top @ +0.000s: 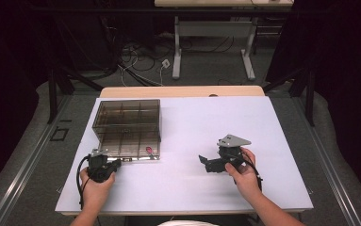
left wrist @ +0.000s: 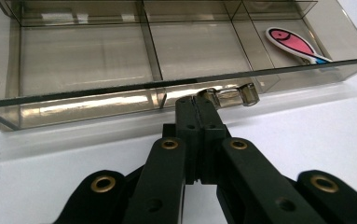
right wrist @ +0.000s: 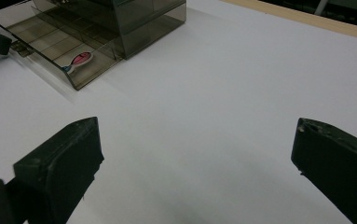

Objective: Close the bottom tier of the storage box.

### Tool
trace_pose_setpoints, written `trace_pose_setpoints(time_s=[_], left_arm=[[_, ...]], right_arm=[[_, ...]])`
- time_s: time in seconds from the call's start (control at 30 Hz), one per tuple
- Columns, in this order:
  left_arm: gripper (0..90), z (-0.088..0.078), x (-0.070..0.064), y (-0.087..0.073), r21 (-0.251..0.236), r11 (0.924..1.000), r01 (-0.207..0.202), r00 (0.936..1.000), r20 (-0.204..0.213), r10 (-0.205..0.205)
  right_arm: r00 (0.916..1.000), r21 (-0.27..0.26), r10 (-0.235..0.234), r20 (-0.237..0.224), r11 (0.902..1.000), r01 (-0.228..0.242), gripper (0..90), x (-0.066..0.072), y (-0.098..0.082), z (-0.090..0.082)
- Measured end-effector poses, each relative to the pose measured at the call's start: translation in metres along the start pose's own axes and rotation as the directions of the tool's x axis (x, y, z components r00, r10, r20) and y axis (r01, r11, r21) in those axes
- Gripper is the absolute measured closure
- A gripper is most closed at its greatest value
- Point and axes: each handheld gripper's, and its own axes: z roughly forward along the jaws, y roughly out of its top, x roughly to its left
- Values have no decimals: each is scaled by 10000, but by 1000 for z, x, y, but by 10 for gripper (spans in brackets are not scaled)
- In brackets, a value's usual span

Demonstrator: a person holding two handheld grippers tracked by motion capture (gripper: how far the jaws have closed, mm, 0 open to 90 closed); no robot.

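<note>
A smoky clear cabinet (top: 126,117) stands at the table's back left, its bottom drawer (top: 121,151) pulled out toward me. A pink fish sticker (top: 149,150) lies in the drawer's right compartment (left wrist: 293,43) (right wrist: 80,59). My left gripper (top: 117,163) (left wrist: 196,100) is at the drawer's front wall (left wrist: 73,100). Its jaws are pressed together, shut on the left end of the small clear handle (left wrist: 234,95). My right gripper (top: 205,162) (right wrist: 197,140) is held low over the white table to the right of the drawer, open, with nothing between its jaws.
The white table surface (top: 206,127) stretches between the cabinet and my right hand. A wooden strip (top: 183,91) runs along the far edge. Behind the table are desk legs (top: 176,61) and cables on the floor.
</note>
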Motion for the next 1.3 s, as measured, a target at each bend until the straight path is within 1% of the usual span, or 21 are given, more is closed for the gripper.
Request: trace_pose_setpoints(time_s=[0.03,0.1,0.17,0.2,0.27,0.37,0.4,0.5,0.57,0.63,0.73,0.87,1.0,1.03,1.13,1.27,1.3], left_arm=[[900,1,0,0,9,10000,-8,10000,-11,8],[900,2,-1,0,-53,10000,-11,10000,-9,11],[900,3,-2,1,1,10000,-56,10000,-51,56],[900,3,-2,1,35,10000,-56,10000,-62,57],[900,3,-2,1,35,10000,-54,10000,-63,54],[900,3,-2,1,31,10000,25,10000,-61,-25],[900,3,-1,1,81,10000,-13,10000,-47,14],[900,3,-1,1,52,10000,0,10000,-37,0],[900,4,-1,1,32,10000,89,10000,18,-89],[900,4,-2,1,-10,9999,114,9999,-17,-114],[900,4,-2,2,-8,10000,73,10000,16,-73],[900,7,-2,5,-52,10000,21,10000,-62,-22],[900,9,-2,6,-80,9999,-149,9998,-145,147],[900,9,-2,7,-78,9999,-129,9997,-186,127],[900,9,-2,7,-57,9999,-108,9999,-130,108],[900,10,-1,9,-142,9999,-96,9997,-208,93],[900,10,-1,10,-162,9999,-4,9998,-182,2]], right_arm=[[10000,-6,-69,-9,10000,69,11,0,0,0],[10000,-5,-64,-17,10000,64,12,0,0,0],[10000,-2,-69,-10,10000,69,11,0,0,0],[10000,2,1,0,10000,-1,12,0,0,0],[10000,9,-37,-2,10000,37,11,0,0,0],[10000,26,-60,-6,10000,60,11,0,0,1],[9999,26,-109,-18,9999,109,11,0,0,1],[10000,41,-7,-13,10000,7,11,1,0,1],[10000,61,-82,-4,9999,82,12,1,0,1],[9999,48,-101,-10,9999,101,11,1,-1,2],[10000,107,-85,-24,9999,85,11,2,-1,2],[10000,104,-63,-22,9999,64,12,2,-1,2],[10000,139,-68,-21,9999,68,12,2,-1,2],[9999,40,-104,-14,9999,104,12,1,-1,2],[9999,58,-122,8,9999,122,12,1,-1,2],[10000,100,-78,2,9999,78,11,1,-1,1],[10000,98,-79,1,9999,79,12,1,-1,1]])
